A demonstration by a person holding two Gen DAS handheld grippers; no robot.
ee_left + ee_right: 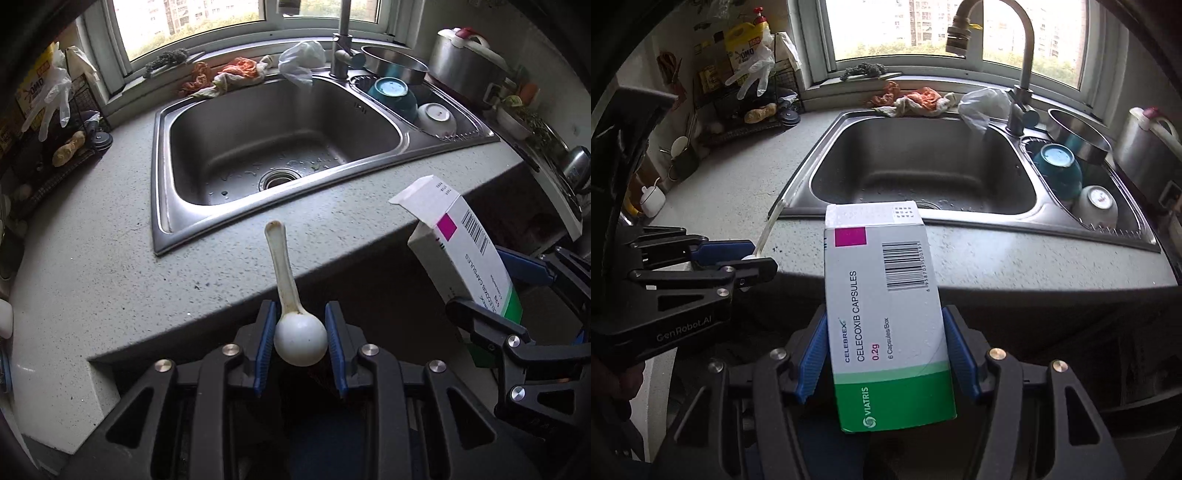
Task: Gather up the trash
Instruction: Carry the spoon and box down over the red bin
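My left gripper (301, 341) is shut on the bowl of a white plastic spoon (286, 295), whose stained handle points up toward the sink. My right gripper (884, 354) is shut on a white and green medicine box (886, 314) with a magenta square and a barcode, its end flap open. Both are held just off the front edge of the speckled countertop (110, 266). In the left wrist view the box (469, 254) and the right gripper (517, 295) show at the right. In the right wrist view the left gripper (753, 258) with the spoon (764, 236) shows at the left.
A steel sink (280, 144) lies ahead, with upturned bowls (436, 118) in its drainer side and a faucet (343, 48) behind. Rags (229, 77) and a crumpled plastic bag (301, 62) lie along the windowsill. A wire rack (55, 122) with gloves stands at the left.
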